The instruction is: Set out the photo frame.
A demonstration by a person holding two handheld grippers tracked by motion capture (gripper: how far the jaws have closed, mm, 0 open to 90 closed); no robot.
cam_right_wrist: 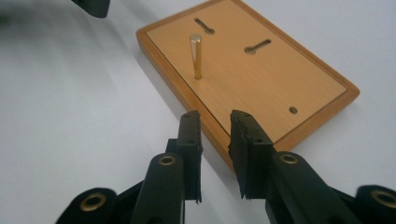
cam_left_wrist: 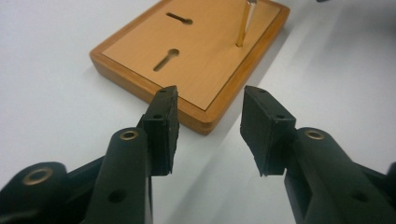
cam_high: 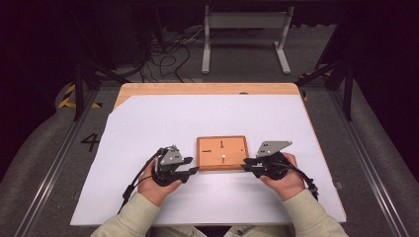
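Wooden board (cam_high: 222, 152) lies on the white sheet (cam_high: 148, 123), flanked by both grippers.
Left gripper (cam_left_wrist: 208, 123) and right gripper (cam_right_wrist: 215, 140) both hold empty, parted jaws at its near corners; their views reveal an upright brass pin (cam_right_wrist: 196, 56) and keyhole slots (cam_left_wrist: 166, 59).

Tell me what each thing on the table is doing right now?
Wooden board: lying flat on the white sheet, not gripped.
Brass pin: standing upright in the board.
Keyhole slots: empty.
Small round hole: empty.
Left gripper: open, at the board's corner.
Right gripper: open, holding nothing, at the board's edge.
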